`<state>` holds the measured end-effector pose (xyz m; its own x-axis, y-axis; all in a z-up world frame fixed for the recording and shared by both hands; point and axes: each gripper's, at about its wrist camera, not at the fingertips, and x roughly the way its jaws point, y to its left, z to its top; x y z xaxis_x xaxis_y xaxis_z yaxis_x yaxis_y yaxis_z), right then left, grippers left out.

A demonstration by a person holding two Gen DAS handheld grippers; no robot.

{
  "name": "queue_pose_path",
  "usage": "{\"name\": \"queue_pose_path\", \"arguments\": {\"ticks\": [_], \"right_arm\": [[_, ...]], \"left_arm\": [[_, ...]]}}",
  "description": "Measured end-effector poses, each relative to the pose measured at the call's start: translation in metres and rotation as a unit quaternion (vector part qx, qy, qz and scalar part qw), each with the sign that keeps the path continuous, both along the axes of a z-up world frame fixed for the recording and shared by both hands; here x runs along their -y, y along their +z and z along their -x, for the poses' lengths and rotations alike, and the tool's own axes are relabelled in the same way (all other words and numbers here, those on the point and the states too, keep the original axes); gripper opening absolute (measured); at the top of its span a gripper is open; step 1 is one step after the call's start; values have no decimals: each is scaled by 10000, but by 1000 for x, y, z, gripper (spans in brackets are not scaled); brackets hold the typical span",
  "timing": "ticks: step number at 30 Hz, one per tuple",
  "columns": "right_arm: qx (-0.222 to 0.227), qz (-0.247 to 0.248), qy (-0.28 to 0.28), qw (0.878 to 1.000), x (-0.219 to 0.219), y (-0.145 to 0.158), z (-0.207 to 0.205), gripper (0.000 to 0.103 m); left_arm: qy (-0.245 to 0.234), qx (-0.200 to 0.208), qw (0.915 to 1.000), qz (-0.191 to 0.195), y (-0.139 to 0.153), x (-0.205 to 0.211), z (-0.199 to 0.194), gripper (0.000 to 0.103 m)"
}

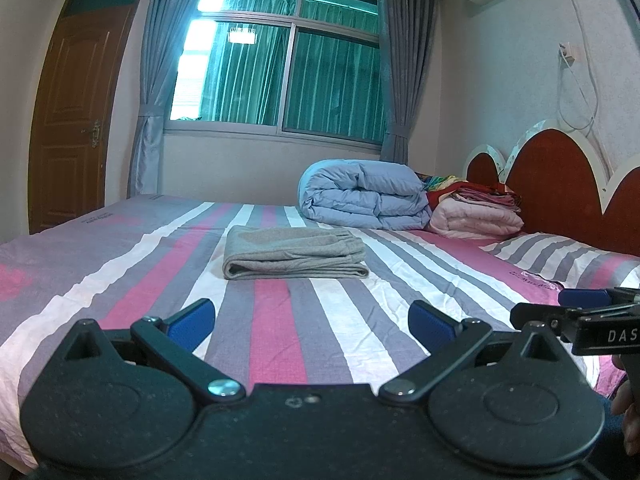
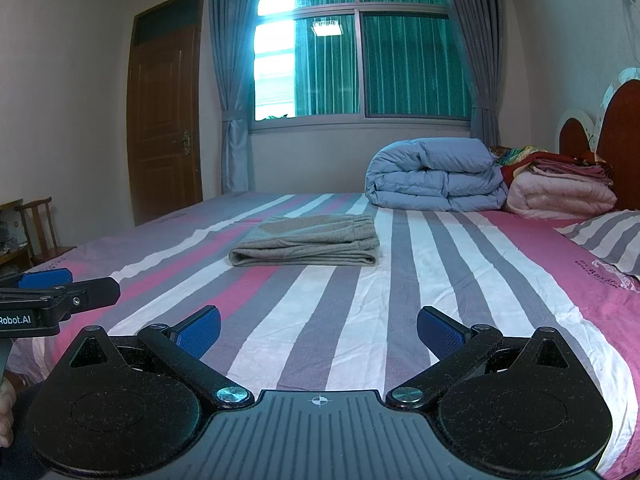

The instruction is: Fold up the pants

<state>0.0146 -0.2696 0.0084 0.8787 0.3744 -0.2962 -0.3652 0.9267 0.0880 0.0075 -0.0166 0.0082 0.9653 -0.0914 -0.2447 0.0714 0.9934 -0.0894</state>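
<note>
The left claw [image 1: 312,322] is wide open and holds nothing. Its two fingers are black bars with flat blue pads [image 1: 192,324] that look bumpy, like rubber. The right claw [image 2: 319,330] is wide open too, with the same blue pads [image 2: 440,334], and it is empty. Both claws hang low over the bed [image 1: 120,264], side by side, well apart from the pants.

The bed sheet is thin cloth with pink, grey and white stripes and a few small wrinkles. The pants [image 1: 294,253] are grey and soft, like sweatpants. They lie in the middle of the bed, folded into a neat, flat stack with a round fold at the front edge. Nothing lies between the claws and the pants.

Behind the pants sits a puffy blue quilt [image 1: 364,194], rolled up fat. Just beside it is a pink folded blanket [image 1: 476,216] with more cloth on top. A striped pillow [image 1: 560,254] lies near the red wavy headboard [image 1: 552,176]. Far back are a window [image 2: 360,52] with grey curtains and a brown wood door [image 2: 166,108].
</note>
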Motion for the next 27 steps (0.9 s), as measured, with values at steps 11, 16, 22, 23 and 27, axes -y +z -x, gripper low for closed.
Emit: {"name": "queue_pose_path", "arguments": {"ticks": [11, 16, 22, 23, 27], "right_arm": [[7, -4, -2, 10000, 0, 0, 0, 103], [-11, -39, -23, 10000, -1, 1, 0, 103], [-47, -118, -77, 9999, -3, 2, 0, 103], [-44, -122, -78, 9999, -4, 2, 0, 103], [-47, -124, -76, 9999, -3, 2, 0, 103]], "left_arm": [[11, 4, 10000, -10, 0, 0, 0, 97], [13, 3, 10000, -18, 0, -1, 0, 97], [-5, -13, 10000, -21, 1, -4, 0, 97], [19, 8, 10000, -28, 1, -4, 1, 97], [60, 118, 9999, -99, 3, -5, 2, 94]]}}
